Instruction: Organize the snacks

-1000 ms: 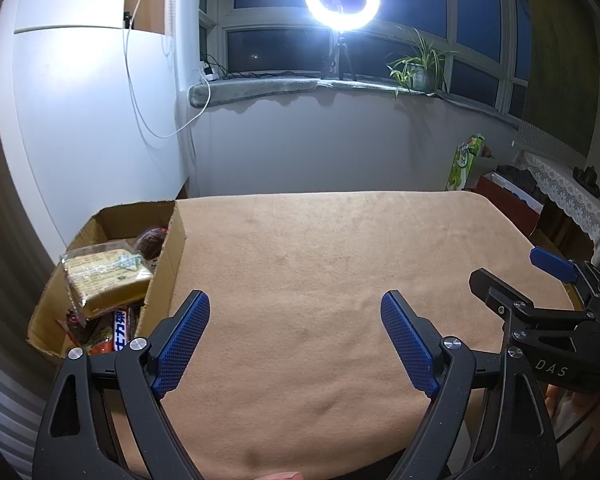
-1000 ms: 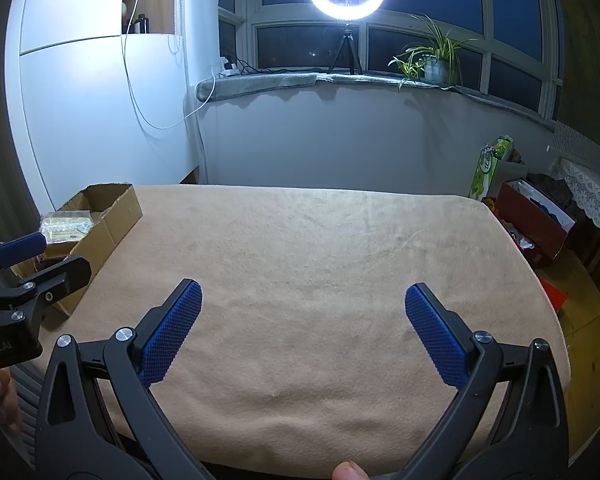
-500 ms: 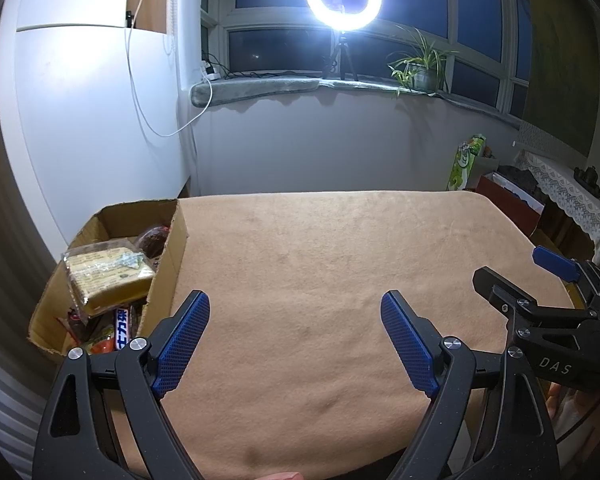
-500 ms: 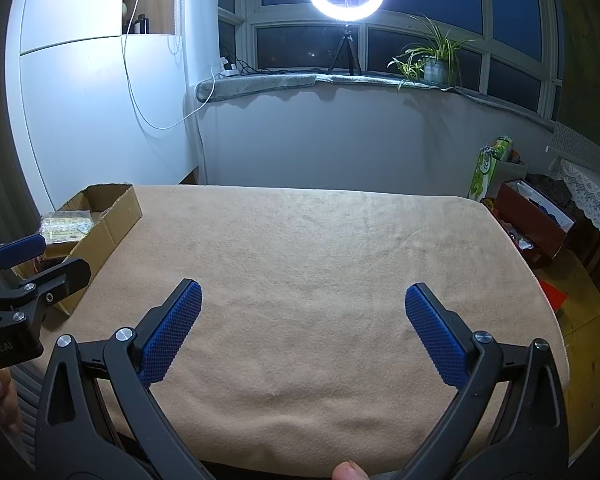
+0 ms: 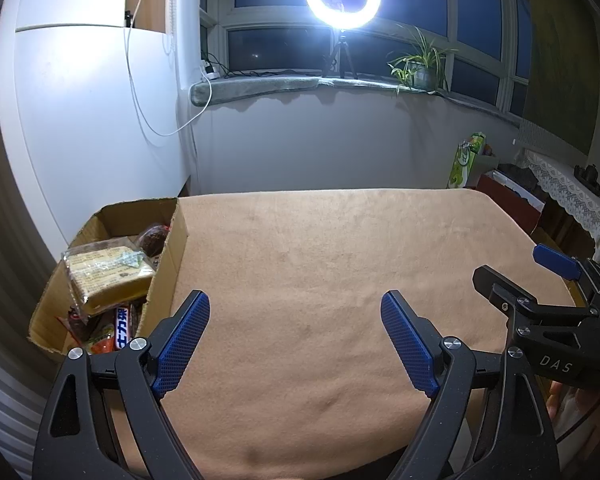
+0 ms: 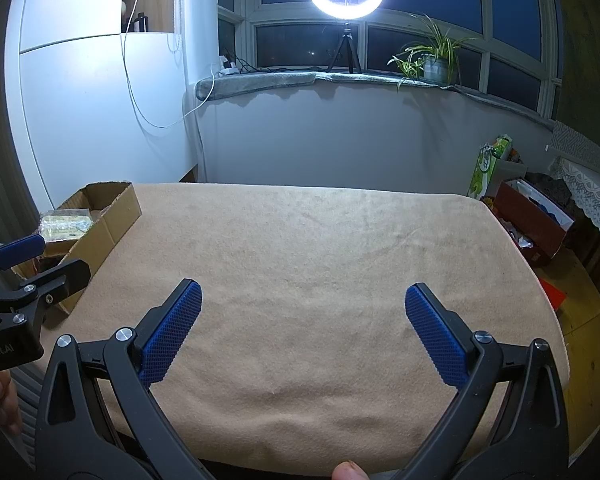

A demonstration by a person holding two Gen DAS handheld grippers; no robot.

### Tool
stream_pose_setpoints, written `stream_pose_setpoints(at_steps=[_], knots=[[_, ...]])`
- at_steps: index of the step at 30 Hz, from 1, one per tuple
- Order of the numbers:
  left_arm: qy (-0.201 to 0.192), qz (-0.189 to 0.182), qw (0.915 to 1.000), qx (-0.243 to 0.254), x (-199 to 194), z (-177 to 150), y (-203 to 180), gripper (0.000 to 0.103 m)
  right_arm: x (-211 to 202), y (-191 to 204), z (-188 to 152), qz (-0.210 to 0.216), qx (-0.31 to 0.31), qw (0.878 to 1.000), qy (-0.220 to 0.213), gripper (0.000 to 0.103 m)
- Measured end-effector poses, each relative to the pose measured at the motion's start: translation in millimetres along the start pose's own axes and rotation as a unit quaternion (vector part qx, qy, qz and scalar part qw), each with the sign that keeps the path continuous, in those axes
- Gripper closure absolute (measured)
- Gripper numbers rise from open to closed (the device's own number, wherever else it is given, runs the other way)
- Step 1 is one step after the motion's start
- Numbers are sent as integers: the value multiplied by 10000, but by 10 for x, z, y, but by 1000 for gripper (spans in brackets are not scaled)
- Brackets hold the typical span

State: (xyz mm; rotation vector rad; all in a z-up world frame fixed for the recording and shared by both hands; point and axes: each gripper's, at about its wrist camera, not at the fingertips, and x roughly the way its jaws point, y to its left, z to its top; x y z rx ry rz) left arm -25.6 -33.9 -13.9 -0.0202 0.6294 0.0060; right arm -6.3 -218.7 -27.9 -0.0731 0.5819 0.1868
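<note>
free: tan-cloth bench (image 6: 320, 248) bare from near edge to far edge, open to passage | obstacle: cardboard box (image 5: 168, 264) at bench's left edge, packed with snacks (image 5: 104, 276) | beyond: wall under windowsill (image 6: 340, 144) behind far edge

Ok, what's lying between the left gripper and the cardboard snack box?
Nothing: in the left wrist view only bare tan cloth separates the open left gripper from the cardboard box.
</note>
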Motion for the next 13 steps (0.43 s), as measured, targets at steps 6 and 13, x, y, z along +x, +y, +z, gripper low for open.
stream_pose_setpoints(at_steps=[6, 13], knots=[[5, -45, 10000, -4, -3, -7, -11, 15, -6, -10, -14, -3, 8, 10000, 16, 0], [-106, 171, 9998, -30, -57, -40, -8, 15, -4, -10, -20, -32, 30, 10000, 50, 0]])
